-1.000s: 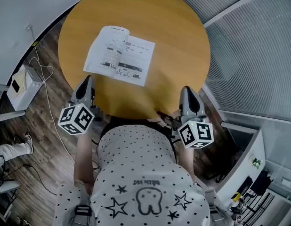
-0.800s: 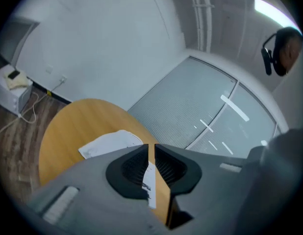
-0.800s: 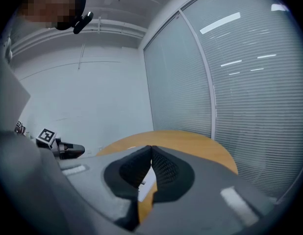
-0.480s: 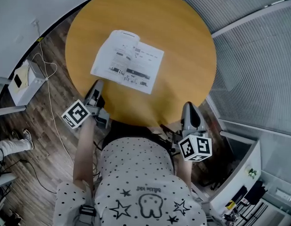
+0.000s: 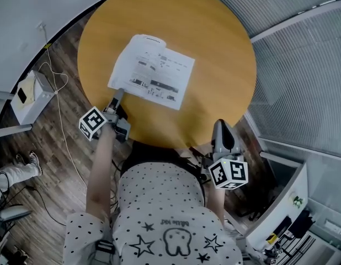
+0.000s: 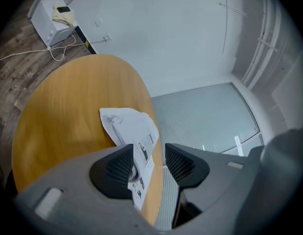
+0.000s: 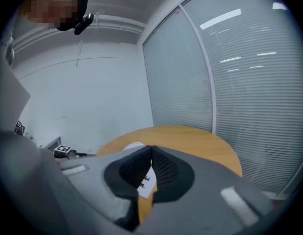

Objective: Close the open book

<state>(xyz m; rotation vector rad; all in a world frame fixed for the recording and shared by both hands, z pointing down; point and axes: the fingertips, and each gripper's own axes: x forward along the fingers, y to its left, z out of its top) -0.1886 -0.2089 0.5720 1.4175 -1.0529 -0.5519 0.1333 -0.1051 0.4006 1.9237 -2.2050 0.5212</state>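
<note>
Book (image 5: 152, 72): open, flat on table (image 5: 220, 43).
Left gripper (image 6: 149, 164): my jaws have just been opening, at book's near corner, nothing pinched.
Right gripper (image 7: 151, 155): clenched, empty.

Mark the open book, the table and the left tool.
open book (image 5: 153, 79): head view, middle of the printed pages.
table (image 5: 214, 48): head view, bare wood right of pages.
left tool (image 6: 149, 155): left gripper view, gap between its tips; jaws have just been opening, pages seen through it, ungripped.

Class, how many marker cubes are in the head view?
2. One marker cube on the left gripper at the table's near-left edge; the other on the right gripper, off its near-right edge.
</note>
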